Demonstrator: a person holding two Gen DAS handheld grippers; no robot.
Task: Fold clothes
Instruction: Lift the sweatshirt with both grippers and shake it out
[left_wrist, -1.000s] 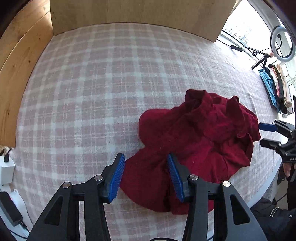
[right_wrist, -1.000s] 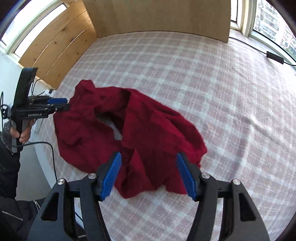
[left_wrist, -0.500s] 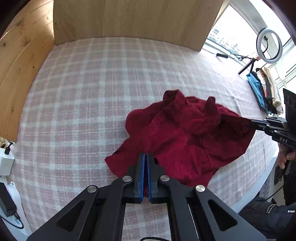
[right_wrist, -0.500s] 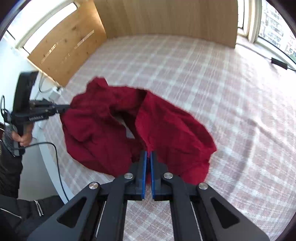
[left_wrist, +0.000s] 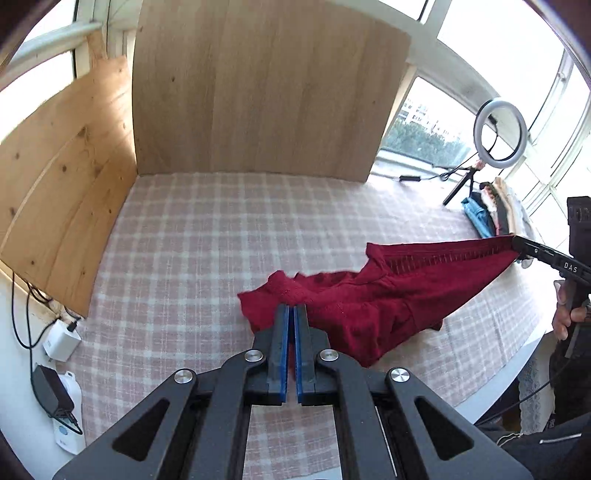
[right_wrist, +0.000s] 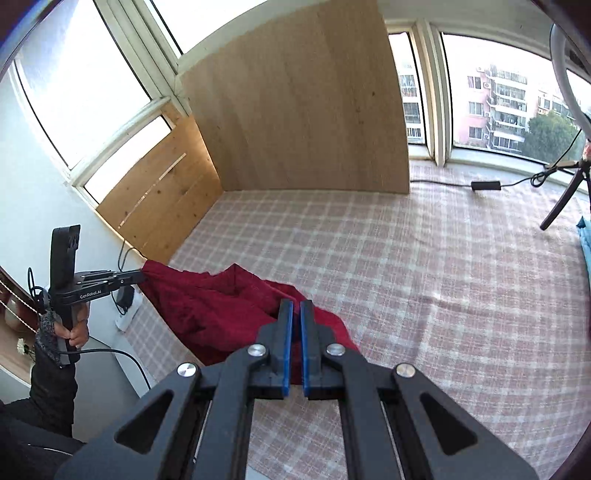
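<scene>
A dark red knitted garment hangs stretched between my two grippers above the pink checked tabletop. My left gripper is shut on one edge of it, red cloth showing between the blue pads. My right gripper is shut on the opposite edge of the garment. Each view shows the other gripper from the side: the right gripper pinches the cloth at the far right, the left gripper at the left. The lower folds still drape onto the table.
Wooden boards wall off the back and left of the table. A ring light on a tripod and a stack of folded clothes stand at the right. Chargers and cables lie off the left edge. A black adapter lies by the window.
Both grippers went from open over the crumpled garment to shut on its edges, then rose and spread apart, lifting and stretching the cloth off the table.
</scene>
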